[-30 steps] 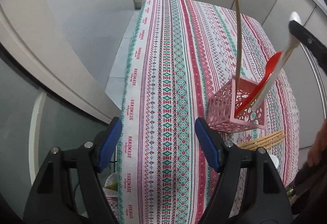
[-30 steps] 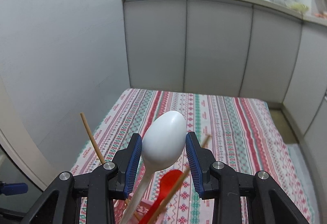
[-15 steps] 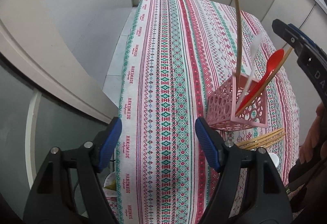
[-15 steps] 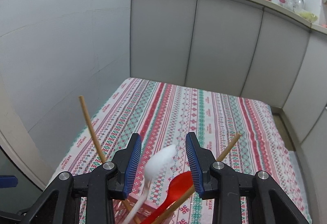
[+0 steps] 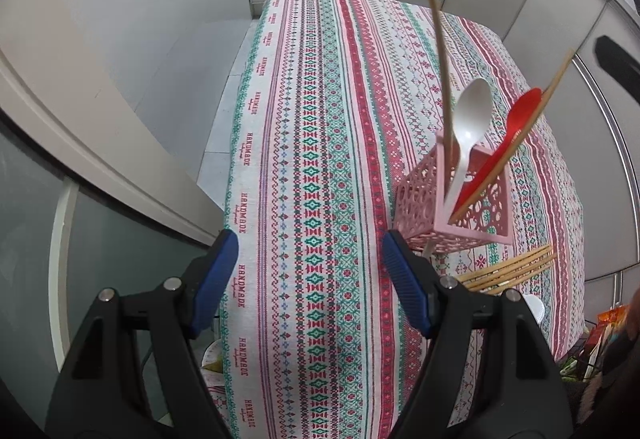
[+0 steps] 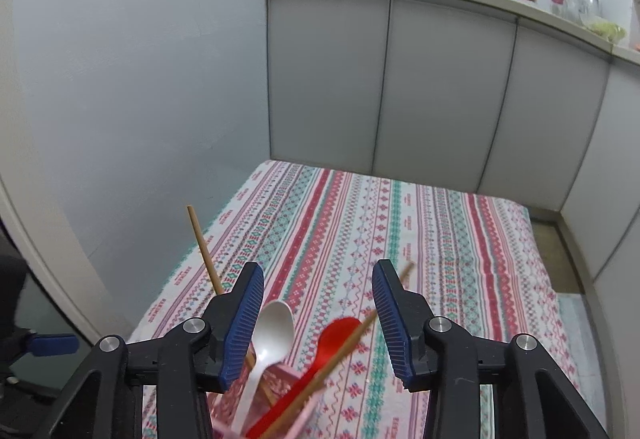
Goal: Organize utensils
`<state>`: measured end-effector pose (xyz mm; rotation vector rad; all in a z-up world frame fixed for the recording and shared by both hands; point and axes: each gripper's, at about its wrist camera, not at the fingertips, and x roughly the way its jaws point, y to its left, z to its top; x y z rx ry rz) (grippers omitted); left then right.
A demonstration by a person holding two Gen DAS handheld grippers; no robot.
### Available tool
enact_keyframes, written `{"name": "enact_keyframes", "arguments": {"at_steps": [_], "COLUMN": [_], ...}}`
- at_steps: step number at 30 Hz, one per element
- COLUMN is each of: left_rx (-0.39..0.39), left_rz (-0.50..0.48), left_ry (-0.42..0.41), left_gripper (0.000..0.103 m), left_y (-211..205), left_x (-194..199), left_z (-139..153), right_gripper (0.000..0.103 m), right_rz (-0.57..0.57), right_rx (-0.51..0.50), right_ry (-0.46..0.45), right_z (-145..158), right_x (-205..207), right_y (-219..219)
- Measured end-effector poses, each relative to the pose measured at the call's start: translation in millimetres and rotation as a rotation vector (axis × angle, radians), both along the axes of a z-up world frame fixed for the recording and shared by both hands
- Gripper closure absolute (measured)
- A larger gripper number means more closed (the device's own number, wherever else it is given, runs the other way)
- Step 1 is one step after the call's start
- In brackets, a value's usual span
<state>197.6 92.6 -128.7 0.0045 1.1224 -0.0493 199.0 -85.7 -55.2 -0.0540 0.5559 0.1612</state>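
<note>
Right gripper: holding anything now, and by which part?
Nothing. The right gripper has just been opening; its pads are clear of the white spoon, which stands in the pink holder.

The left gripper (image 5: 308, 279) has two black plastic arms with triangular cut-outs, each carrying a silver round screw head and ending in a ribbed blue pad. The right gripper (image 6: 318, 313) is built alike: black arms, silver screws at 8 and 4 o'clock, ribbed blue pads.
</note>
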Motion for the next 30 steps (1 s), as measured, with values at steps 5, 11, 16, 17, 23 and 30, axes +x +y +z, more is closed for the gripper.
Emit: {"name": "enact_keyframes", "arguments": {"at_steps": [5, 11, 16, 17, 23, 30], "left_rx": [0.010, -0.018, -0.028, -0.027, 0.002, 0.030], "left_rz": [-0.017, -0.015, -0.003, -0.004, 0.014, 0.025], "left_ry": [-0.004, 0.009, 0.001, 0.001, 0.010, 0.025], "left_gripper": [0.028, 0.028, 0.028, 0.028, 0.028, 0.028], "left_y": [-6.2, -10.0, -7.0, -5.9, 5.5, 12.6], "left_x": [-3.0, -5.5, -5.9, -5.9, 0.7, 6.1], "left_z": [0.4, -1.3, 1.0, 0.8, -4.1, -11.7], "right_gripper": [0.049, 0.054, 0.064, 0.064, 0.064, 0.067], "right_rz": [0.005, 0.141, 0.432, 0.474, 0.643, 0.667], "right_rx": [0.044, 0.182, 0.064, 0.002, -0.303, -0.455], "right_ry": [0.030, 0.175, 0.305, 0.329, 0.488, 0.605], "right_z": [9.7, 6.8, 17.3, 20.7, 17.8, -26.1], "right_x": [-17.5, -13.2, 31.8, 40.5, 76.0, 107.0], "right_y": [-22.1, -38.7, -13.4, -7.1, 35.8, 52.4]}}
